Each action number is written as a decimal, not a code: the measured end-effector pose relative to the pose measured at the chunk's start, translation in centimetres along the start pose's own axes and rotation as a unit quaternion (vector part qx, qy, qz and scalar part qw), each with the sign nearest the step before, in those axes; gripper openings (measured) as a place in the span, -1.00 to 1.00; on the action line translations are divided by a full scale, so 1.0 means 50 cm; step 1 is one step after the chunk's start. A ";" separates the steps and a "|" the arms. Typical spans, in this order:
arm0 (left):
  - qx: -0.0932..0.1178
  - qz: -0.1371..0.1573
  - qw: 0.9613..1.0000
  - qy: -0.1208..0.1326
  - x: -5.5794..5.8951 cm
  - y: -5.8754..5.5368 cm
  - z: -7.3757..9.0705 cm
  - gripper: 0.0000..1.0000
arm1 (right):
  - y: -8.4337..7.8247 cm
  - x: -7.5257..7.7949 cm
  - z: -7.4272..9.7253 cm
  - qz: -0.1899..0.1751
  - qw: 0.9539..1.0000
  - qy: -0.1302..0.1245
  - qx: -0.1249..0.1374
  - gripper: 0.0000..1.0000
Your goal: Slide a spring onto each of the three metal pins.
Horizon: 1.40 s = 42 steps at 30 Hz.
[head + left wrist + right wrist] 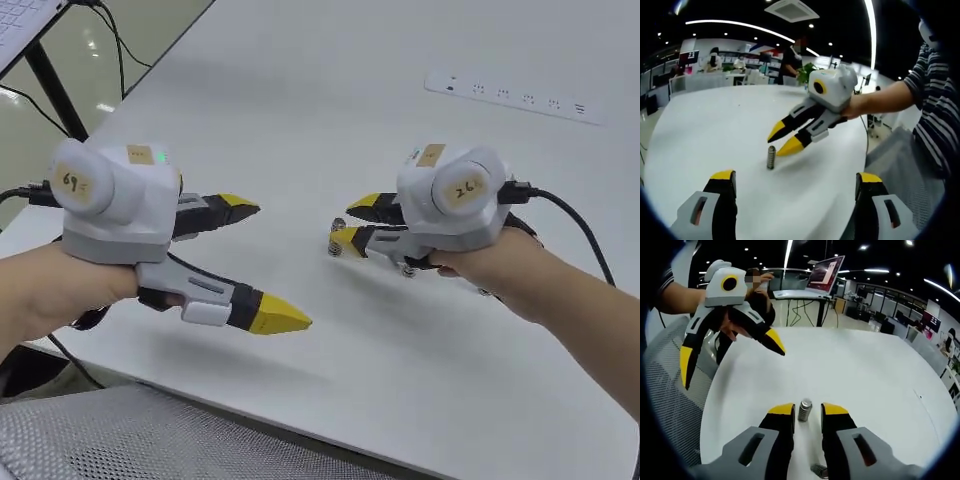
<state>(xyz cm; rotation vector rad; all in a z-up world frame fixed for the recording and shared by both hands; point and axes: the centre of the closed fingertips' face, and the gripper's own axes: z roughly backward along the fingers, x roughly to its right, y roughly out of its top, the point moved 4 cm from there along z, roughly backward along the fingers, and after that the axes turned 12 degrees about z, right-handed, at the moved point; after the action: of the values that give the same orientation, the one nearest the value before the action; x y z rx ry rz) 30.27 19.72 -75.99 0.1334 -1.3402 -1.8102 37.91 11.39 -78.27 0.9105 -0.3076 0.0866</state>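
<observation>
1. Closest to the person is a grey mesh chair [120, 440], by the near edge of the white table [300, 90].
2. The left hand [50, 290] holds the left gripper [262, 262] just above that near edge. Its two yellow-tipped jaws are spread wide apart, and there is nothing between them.
3. A little farther in, the right hand [500, 265] holds the right gripper [350, 222] low over the table. It points toward the left gripper. Its jaws are only a little way apart, and they are not squeezing anything.
4. A short spring [820, 470] lies on its side on the table under the right gripper.
5. Another spring [804, 410] stands upright on the table, right at the tips of the right gripper. In the right gripper view it sits in the gap between the two tips, with a thin bit of space on each side. I cannot tell if there is a pin inside it.
6. In the left gripper view, this standing spring is out in front of the open left jaws, well apart from them.
7. Far back on the table lies a white power strip [515, 97].
8. Farthest away, past the table's edge, a laptop [826, 274] sits on a stand.
</observation>
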 end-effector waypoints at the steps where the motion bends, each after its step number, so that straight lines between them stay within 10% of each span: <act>1: 0.000 0.000 1.000 0.000 0.001 0.002 -0.001 0.93 | 0.001 0.001 0.005 -0.001 1.000 -0.004 0.004 -0.58; 42: 0.022 -0.014 1.000 0.006 0.007 0.039 -0.034 0.96 | -0.101 -0.031 0.247 -0.105 0.985 -0.119 0.069 0.40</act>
<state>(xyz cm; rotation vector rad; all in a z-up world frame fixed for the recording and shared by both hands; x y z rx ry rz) 32.06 18.15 -74.96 0.1869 -1.3763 -1.8025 34.66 -1.34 -75.54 1.0875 -0.4285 -0.1996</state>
